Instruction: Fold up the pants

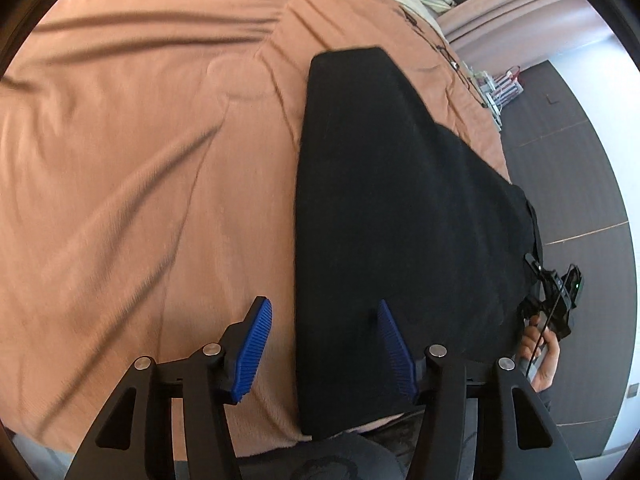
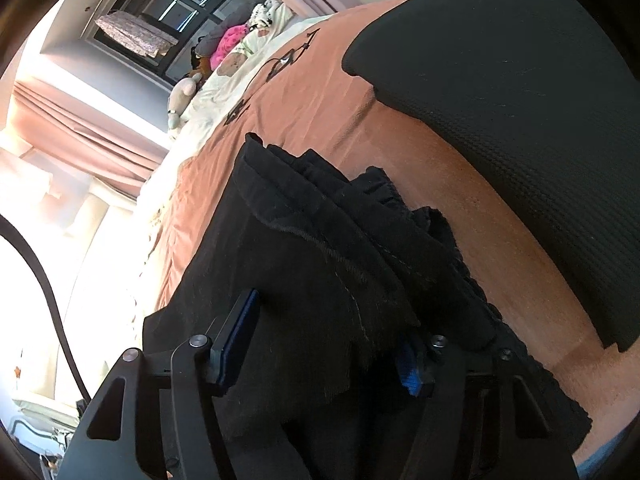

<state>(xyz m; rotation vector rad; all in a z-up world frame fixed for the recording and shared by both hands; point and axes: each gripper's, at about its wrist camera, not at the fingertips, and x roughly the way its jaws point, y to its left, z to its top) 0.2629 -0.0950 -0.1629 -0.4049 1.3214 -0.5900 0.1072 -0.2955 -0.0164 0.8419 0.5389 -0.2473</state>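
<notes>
- The right hand-held gripper [image 2: 320, 344] reaches over the black pants [image 2: 320, 280]; bunched cloth fills the space between its blue pads.
- Its left pad [image 2: 240, 344] shows in full, while folds cover much of the right one, so I cannot tell whether the pads press the cloth.
- The waistband [image 2: 460, 248] lies gathered just ahead and right of the fingers.
- The pants rest on a bed with a salmon bedspread [image 2: 320, 100].
- Farther ahead to the right, another dark textured cloth [image 2: 520, 80] lies on the bedspread.
- Far ahead to the left, a heap of soft toys [image 2: 232, 48] sits before a window.
</notes>
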